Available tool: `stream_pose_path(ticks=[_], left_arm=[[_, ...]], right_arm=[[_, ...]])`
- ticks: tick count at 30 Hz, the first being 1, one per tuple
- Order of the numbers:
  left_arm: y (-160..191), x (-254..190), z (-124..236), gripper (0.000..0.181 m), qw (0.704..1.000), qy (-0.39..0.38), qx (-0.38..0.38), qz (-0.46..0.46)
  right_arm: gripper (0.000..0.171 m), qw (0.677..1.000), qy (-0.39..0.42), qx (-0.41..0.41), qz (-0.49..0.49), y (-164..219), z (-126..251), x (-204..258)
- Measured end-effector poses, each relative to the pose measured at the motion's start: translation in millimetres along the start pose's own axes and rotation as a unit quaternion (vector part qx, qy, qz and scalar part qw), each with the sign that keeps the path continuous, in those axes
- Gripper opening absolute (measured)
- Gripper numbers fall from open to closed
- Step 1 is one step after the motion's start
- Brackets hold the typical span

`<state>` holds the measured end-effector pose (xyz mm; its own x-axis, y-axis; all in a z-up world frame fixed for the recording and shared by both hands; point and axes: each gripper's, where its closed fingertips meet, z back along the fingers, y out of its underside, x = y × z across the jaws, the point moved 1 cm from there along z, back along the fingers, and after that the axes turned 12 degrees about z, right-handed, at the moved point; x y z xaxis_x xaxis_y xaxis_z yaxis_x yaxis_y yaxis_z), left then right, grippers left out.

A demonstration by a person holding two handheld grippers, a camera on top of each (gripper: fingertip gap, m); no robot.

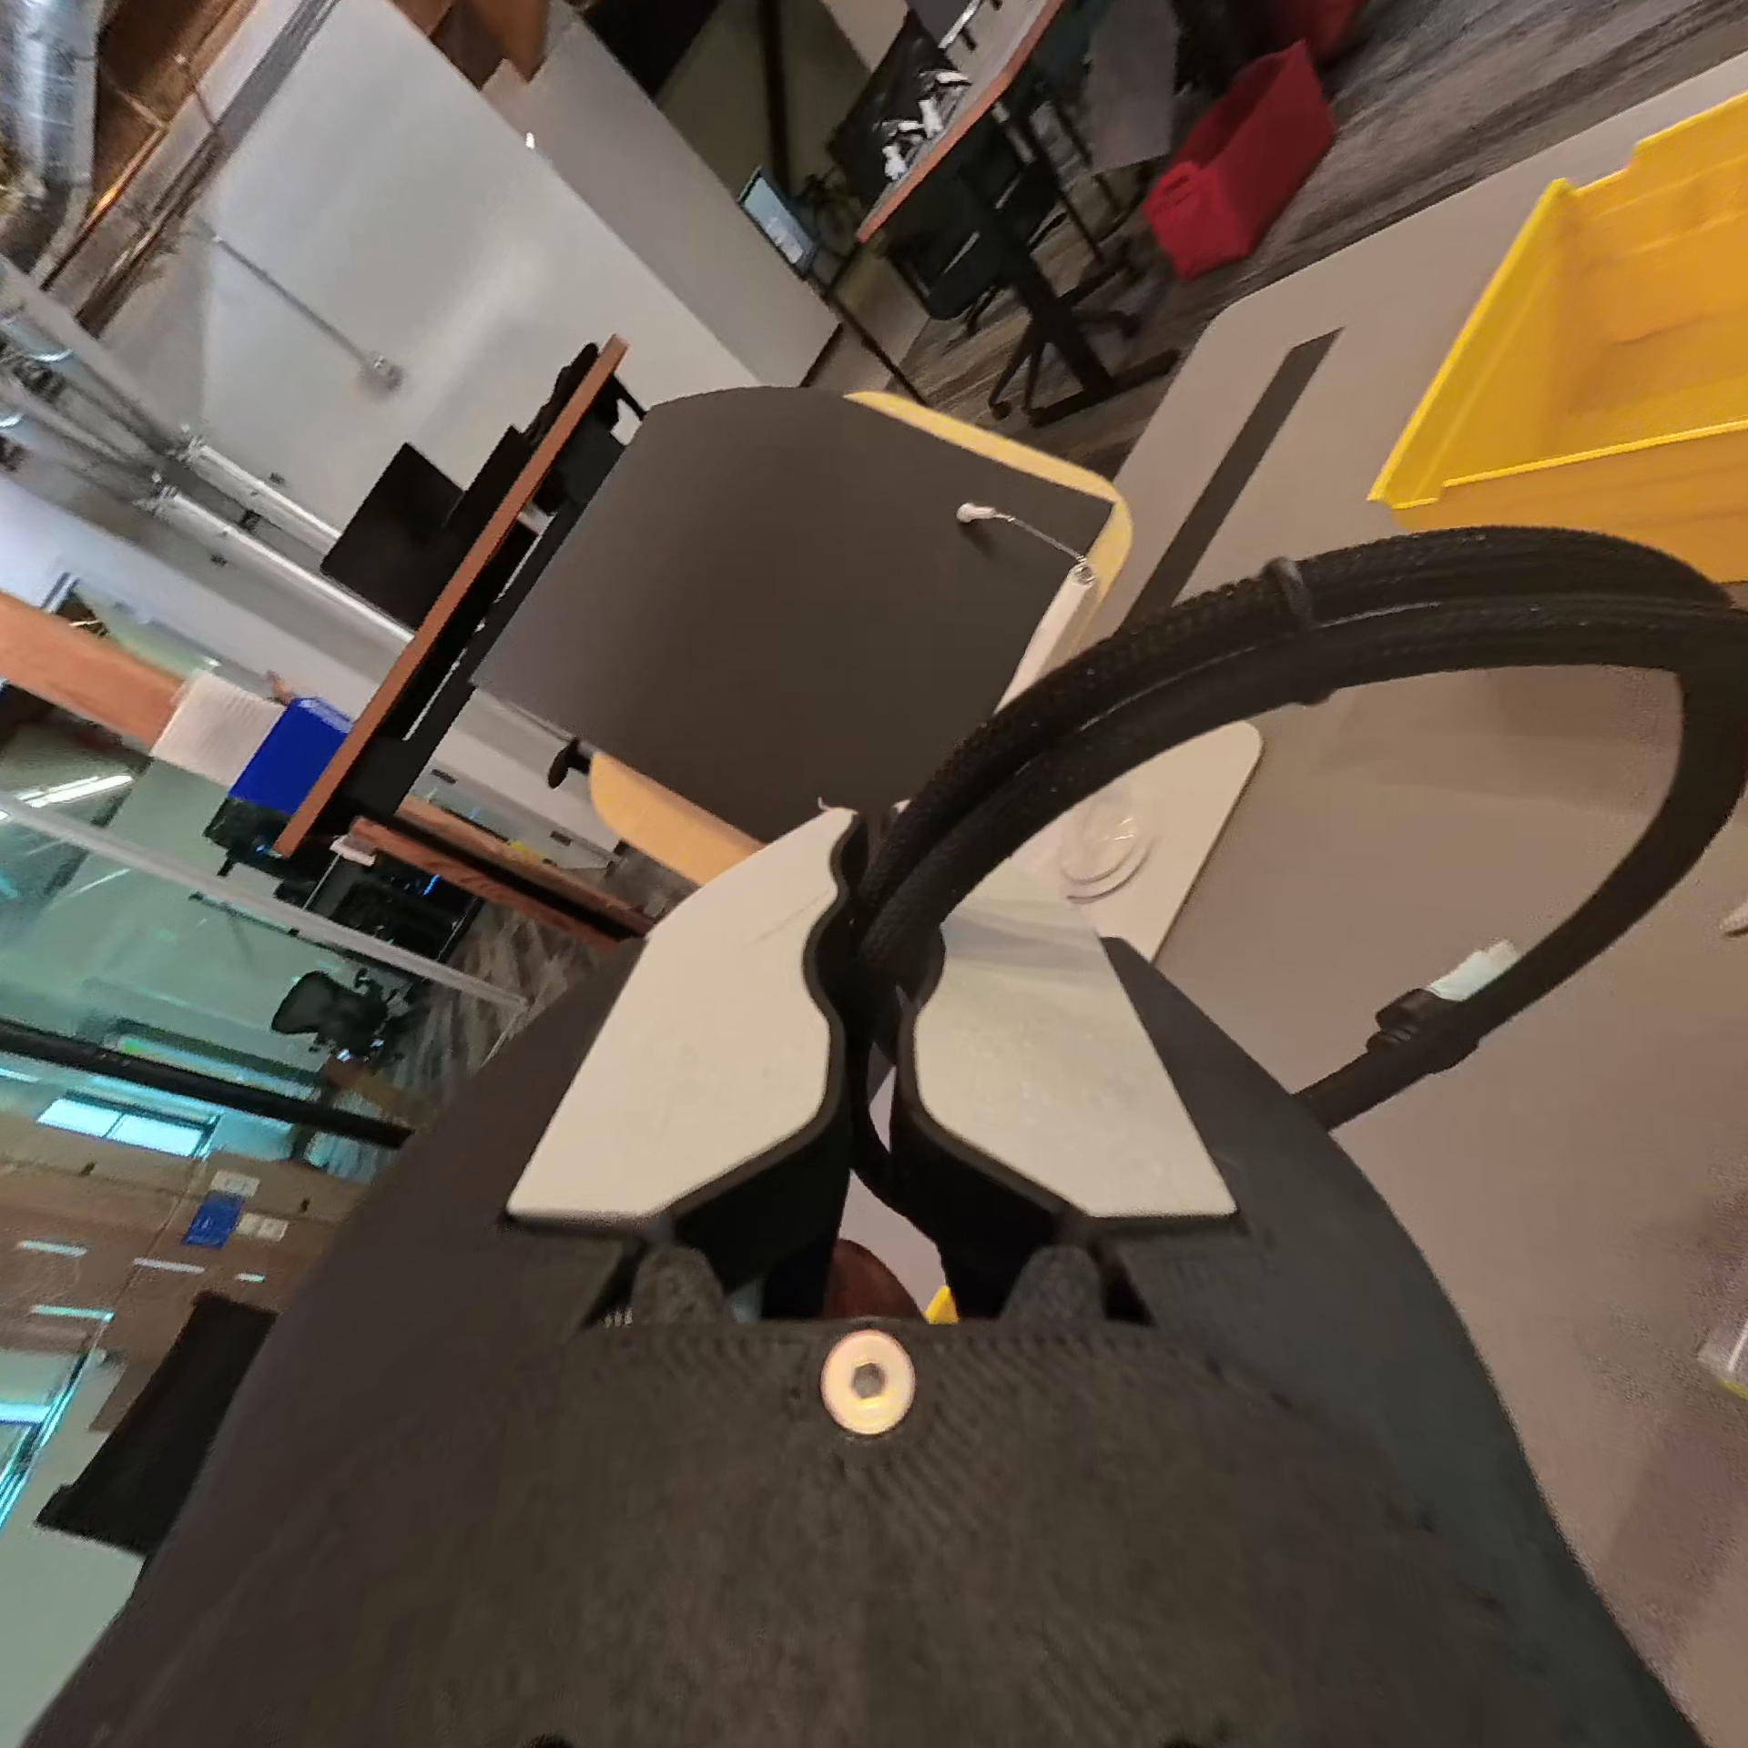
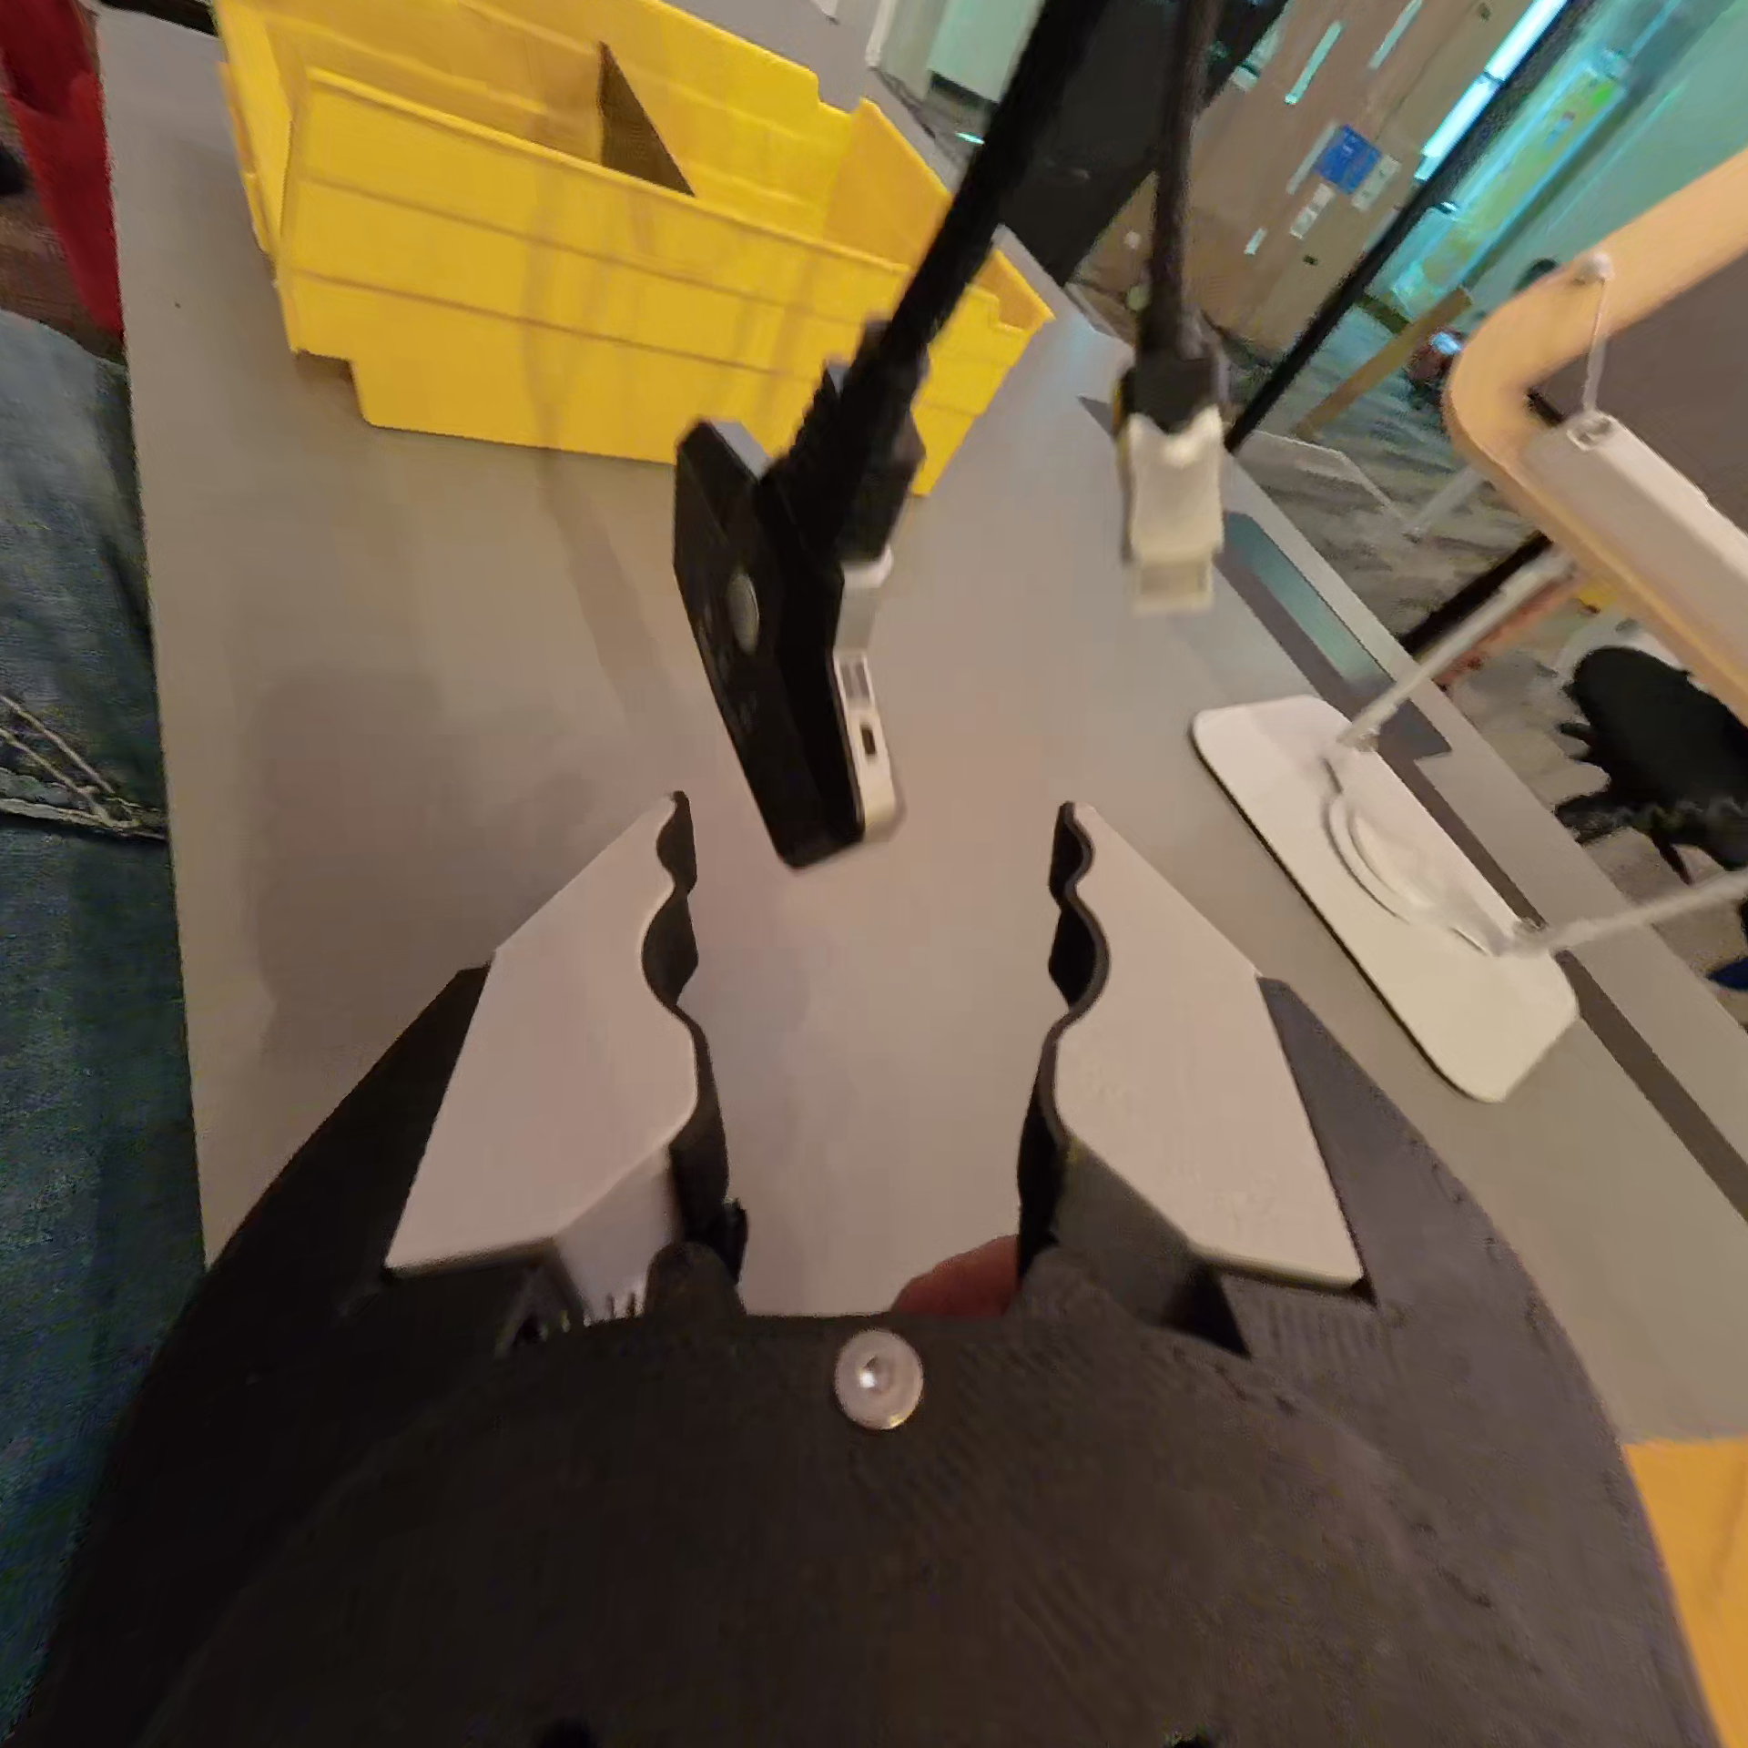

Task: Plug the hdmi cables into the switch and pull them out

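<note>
In the left wrist view my left gripper [image 1: 856, 856] is shut on black braided hdmi cables [image 1: 1324, 605], which arc off to the right in a loop. In the right wrist view the small black and silver switch [image 2: 785, 662] hangs in the air above the grey table [image 2: 473, 709], with one black cable's plug [image 2: 865, 473] seated in its upper end. A second cable hangs beside it on the right with a free, white-capped plug [image 2: 1168, 492]. My right gripper [image 2: 870, 823] is open and empty just below the switch, not touching it.
Stacked yellow bins [image 2: 568, 236] stand at the back of the table and also show in the left wrist view [image 1: 1608, 331]. A white stand base [image 2: 1372, 899] with a wood-edged dark panel [image 1: 804, 586] is on the right. A person's jeans-clad leg [image 2: 66, 757] is at the left edge. Some 30 cm of space lies between my two pairs of fingers.
</note>
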<state>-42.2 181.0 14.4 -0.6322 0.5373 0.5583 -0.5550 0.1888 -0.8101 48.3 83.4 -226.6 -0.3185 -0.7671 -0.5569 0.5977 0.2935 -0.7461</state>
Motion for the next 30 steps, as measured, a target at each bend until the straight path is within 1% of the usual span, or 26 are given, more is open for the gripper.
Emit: stream_pose_path(ticks=[3, 5, 7, 10, 12, 14, 16, 18, 20, 21, 25, 28, 30], left_arm=[[-1.9, -18.1, -8.7, 0.002, 1.000, 0.026, 0.001, 0.001], [-1.4, -28.2, -14.8, 0.002, 0.999, 0.037, 0.004, -0.004], [1.7, -37.3, -21.2, 0.003, 0.999, 0.047, 0.009, -0.006], [15.1, -47.8, -33.8, 0.002, 0.998, 0.057, 0.028, -0.011], [30.6, -53.1, -45.1, 0.003, 0.997, 0.058, 0.054, -0.017], [46.3, -61.3, -57.1, 0.002, 0.995, 0.061, 0.077, -0.024], [64.7, -74.3, -70.5, 0.003, 0.991, 0.076, 0.110, -0.028], [87.2, -90.1, -83.2, 0.003, 0.983, 0.099, 0.153, -0.037], [112.2, -107.3, -91.2, 0.019, 0.969, 0.132, 0.204, -0.035], [123.0, -112.6, -93.3, 0.023, 0.964, 0.139, 0.224, -0.038], [151.1, -124.4, -87.9, 0.044, 0.947, 0.163, 0.274, -0.046], [163.1, -135.7, -72.5, 0.050, 0.925, 0.224, 0.308, 0.012], [170.4, -131.4, -65.7, 0.053, 0.917, 0.234, 0.320, 0.038]], right_arm=[[0.062, 0.999, -0.050, -0.011, -0.001, -8.6, -15.4, 8.8], [0.026, 0.997, -0.081, -0.002, 0.000, -6.6, -25.3, 17.0], [0.020, 0.995, -0.099, 0.018, -0.006, -0.4, -32.4, 22.3], [0.019, 0.990, -0.132, 0.020, -0.047, 1.8, -31.7, 30.7], [0.018, 0.984, -0.155, 0.019, -0.090, 3.8, -28.6, 36.7], [0.018, 0.978, -0.172, 0.032, -0.113, 11.3, -26.8, 44.1], [0.018, 0.974, -0.182, 0.052, -0.123, 21.3, -26.3, 51.4], [0.018, 0.970, -0.189, 0.054, -0.141, 24.8, -25.3, 56.1], [0.018, 0.964, -0.199, 0.050, -0.168, 23.9, -22.7, 58.2], [0.018, 0.963, -0.199, 0.050, -0.177, 24.4, -21.8, 58.0], [0.018, 0.956, -0.202, 0.053, -0.206, 28.8, -18.8, 57.0], [0.018, 0.948, -0.212, 0.037, -0.236, 27.2, -16.0, 56.6], [0.018, 0.943, -0.216, 0.030, -0.250, 26.8, -14.2, 55.5]])
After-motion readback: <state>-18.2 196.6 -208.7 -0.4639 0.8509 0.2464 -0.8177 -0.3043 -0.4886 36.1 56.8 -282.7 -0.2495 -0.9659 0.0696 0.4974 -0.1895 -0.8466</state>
